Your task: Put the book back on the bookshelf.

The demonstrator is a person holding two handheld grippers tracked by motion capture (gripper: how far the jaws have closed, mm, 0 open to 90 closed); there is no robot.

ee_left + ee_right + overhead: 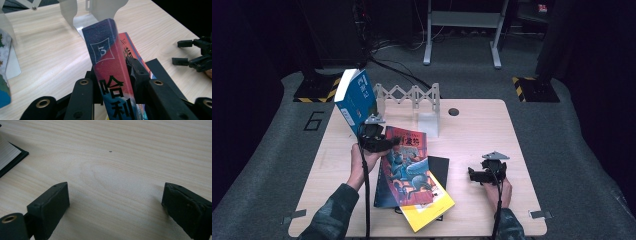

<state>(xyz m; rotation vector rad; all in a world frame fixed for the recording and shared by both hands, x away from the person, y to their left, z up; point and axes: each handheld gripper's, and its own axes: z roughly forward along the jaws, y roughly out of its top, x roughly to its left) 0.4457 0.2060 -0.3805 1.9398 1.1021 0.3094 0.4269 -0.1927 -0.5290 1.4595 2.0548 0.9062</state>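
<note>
My left gripper (388, 142) is shut on the spine edge of a red and blue illustrated book (406, 167), which tilts up off a loose pile. In the left gripper view the book's spine (107, 57), marked with a 3, stands between the black jaws, whose pads press both of its sides. Under it lie a yellow book (428, 209) and a black book (440, 167). My right gripper (473, 174) rests open on the table to the right of the pile. Its jaws (115, 202) stand wide over bare wood.
A metal folding book rack (409, 95) stands at the table's back edge, with a blue book (356, 100) leaning upright at its left end. A round hole (453, 111) sits in the wooden tabletop (482, 130). The black book's corner (7, 155) lies left of my right jaws.
</note>
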